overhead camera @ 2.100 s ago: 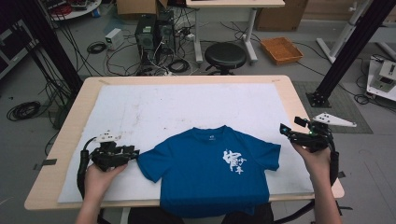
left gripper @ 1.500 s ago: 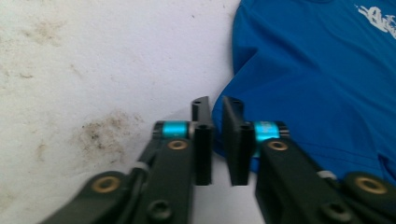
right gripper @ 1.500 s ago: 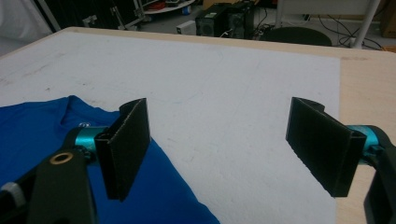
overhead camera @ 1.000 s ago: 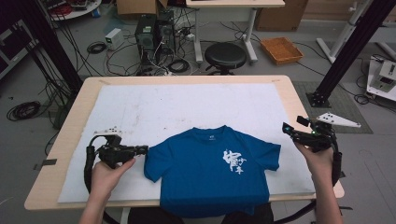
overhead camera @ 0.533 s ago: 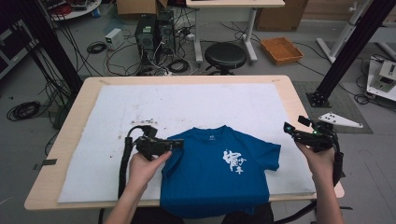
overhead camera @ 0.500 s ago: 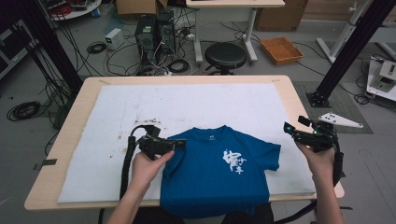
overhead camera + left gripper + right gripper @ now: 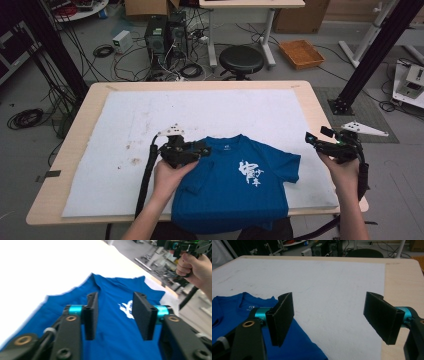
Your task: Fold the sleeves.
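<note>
Left gripper view: left tool (image 7: 115,315) part open, jaws just opened, nothing between the pads, only blue shirt (image 7: 110,322) below and ahead. White print (image 7: 126,307) just past the jaw tips, collar farther on. Right hand (image 7: 196,266) with its tool beyond the far sleeve.

High view: left tool (image 7: 202,149) over the shirt's (image 7: 235,185) left shoulder, beside the collar, left sleeve folded in under the hand (image 7: 167,175). Right tool (image 7: 312,141) just off the right sleeve, over the white mat (image 7: 125,130), apart from the cloth. Shirt flat, front up, near the surface's (image 7: 85,107) front edge, hem hanging over.

Right gripper view: right tool (image 7: 332,315) wide open, empty, shirt (image 7: 237,307) at lower left behind the left jaw, bare mat (image 7: 332,280) between.
</note>
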A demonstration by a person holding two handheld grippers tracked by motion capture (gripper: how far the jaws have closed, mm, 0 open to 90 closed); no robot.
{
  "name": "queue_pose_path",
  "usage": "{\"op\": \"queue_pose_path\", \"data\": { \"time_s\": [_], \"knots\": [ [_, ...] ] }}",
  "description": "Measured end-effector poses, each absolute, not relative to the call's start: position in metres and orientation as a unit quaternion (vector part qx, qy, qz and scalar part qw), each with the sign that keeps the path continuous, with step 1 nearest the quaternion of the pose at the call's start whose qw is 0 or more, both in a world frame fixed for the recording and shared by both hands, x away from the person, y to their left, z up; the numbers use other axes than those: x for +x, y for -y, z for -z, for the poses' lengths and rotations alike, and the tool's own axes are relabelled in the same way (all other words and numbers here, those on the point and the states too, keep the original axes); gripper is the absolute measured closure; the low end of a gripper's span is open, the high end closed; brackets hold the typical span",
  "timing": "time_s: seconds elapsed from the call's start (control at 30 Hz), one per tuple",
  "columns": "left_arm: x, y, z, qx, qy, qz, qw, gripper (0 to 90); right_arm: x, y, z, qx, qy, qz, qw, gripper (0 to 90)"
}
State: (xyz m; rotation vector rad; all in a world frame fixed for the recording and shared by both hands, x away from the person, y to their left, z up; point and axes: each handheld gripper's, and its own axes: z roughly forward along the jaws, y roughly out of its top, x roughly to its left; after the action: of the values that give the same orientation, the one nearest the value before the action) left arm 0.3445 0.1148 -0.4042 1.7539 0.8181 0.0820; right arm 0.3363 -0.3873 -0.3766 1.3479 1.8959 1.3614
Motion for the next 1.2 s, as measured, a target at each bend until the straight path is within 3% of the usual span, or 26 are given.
{"op": "queue_pose_path", "data": {
  "time_s": [0.07,0.13,0.27,0.57,0.9,1.1,1.2],
  "knots": [
    [0.339,-0.129,0.401,0.747,-0.337,-0.067,0.569,53.2,0.336,0.388,0.378,0.492,-0.688,-0.488,0.217,24.5],
    [0.334,-0.145,0.398,0.740,-0.340,-0.091,0.573,51.2,0.337,0.390,0.381,0.494,-0.694,-0.482,0.204,34.8],
    [0.330,-0.182,0.396,0.723,-0.356,-0.116,0.581,51.2,0.338,0.391,0.390,0.495,-0.713,-0.462,0.180,47.0],
    [0.326,-0.236,0.395,0.695,-0.397,-0.143,0.583,50.6,0.350,0.389,0.418,0.522,-0.737,-0.415,0.107,57.9],
    [0.328,-0.237,0.399,0.699,-0.401,-0.132,0.577,49.1,0.356,0.388,0.438,0.540,-0.739,-0.396,0.075,65.7],
    [0.330,-0.234,0.401,0.707,-0.400,-0.126,0.570,48.3,0.355,0.385,0.439,0.532,-0.748,-0.388,0.083,88.4],
    [0.330,-0.234,0.400,0.706,-0.400,-0.126,0.571,48.3,0.352,0.387,0.434,0.532,-0.743,-0.396,0.088,89.2]
  ]
}}
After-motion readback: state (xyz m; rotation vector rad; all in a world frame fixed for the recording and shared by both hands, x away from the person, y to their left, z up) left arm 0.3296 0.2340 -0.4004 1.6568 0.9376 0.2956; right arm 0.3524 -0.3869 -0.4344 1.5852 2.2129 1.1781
